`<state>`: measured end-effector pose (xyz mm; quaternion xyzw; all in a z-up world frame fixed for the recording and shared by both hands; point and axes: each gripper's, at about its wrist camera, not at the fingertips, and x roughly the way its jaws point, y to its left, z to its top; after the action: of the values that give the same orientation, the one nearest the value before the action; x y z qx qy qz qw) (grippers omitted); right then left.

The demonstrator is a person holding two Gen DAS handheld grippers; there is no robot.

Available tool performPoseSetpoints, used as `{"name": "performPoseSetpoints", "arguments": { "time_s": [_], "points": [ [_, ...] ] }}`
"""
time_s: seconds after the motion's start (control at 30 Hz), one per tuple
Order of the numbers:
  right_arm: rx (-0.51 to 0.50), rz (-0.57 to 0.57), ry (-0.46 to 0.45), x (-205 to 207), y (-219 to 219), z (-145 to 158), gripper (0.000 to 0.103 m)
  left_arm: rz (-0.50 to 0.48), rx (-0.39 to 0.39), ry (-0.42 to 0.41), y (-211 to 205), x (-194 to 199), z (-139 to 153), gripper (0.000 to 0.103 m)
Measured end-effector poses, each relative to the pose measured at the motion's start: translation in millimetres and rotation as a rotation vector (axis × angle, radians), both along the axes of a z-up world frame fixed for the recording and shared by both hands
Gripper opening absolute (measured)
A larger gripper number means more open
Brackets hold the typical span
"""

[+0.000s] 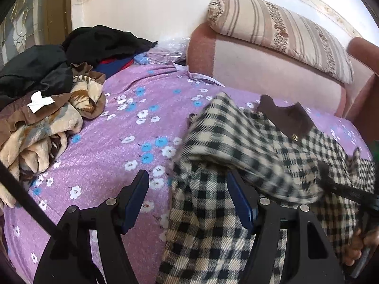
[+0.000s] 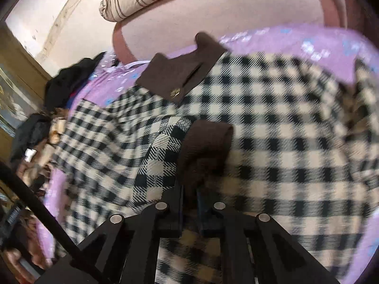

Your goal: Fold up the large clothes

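Note:
A black-and-cream checked coat [image 1: 272, 146] with a brown collar [image 1: 287, 117] lies on the purple flowered bedspread [image 1: 113, 146]. My left gripper [image 1: 189, 179] is open, its jaws wide apart over the coat's left edge, holding nothing. In the right wrist view the coat [image 2: 272, 123] fills the frame, blurred. My right gripper [image 2: 189, 189] is shut on the brown cuff [image 2: 206, 146] of a checked sleeve [image 2: 158, 156] and holds it above the coat's body. The brown collar [image 2: 180, 71] with a gold button lies beyond.
A heap of dark clothes [image 1: 94, 45] and a beige-brown blanket [image 1: 47, 127] lie at the bed's left. A pink headboard [image 1: 260, 66] with a striped pillow [image 1: 284, 30] stands behind. The hand holding the right gripper [image 1: 357, 248] shows at lower right.

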<state>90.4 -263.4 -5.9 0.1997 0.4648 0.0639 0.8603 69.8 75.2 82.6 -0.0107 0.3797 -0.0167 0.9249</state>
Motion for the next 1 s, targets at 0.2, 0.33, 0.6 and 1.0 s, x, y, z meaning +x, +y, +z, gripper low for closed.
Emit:
{"name": "performPoseSetpoints", "arguments": {
  "time_s": [0.2, 0.33, 0.6, 1.0],
  "points": [
    [-0.135, -0.081, 0.047, -15, -32, 2, 0.009, 0.065, -0.039, 0.031, 17, 14, -6, 0.067],
    [-0.162, -0.078, 0.074, -28, -43, -3, 0.009, 0.104, -0.033, 0.055, 20, 23, -14, 0.067],
    [-0.234, -0.131, 0.069, -43, -53, 5, 0.009, 0.109, 0.151, 0.178, -11, 49, -56, 0.067],
    [-0.237, -0.309, -0.080, -58, -80, 41, 0.017, 0.102, 0.268, 0.216, -20, 46, -68, 0.069]
  ]
}}
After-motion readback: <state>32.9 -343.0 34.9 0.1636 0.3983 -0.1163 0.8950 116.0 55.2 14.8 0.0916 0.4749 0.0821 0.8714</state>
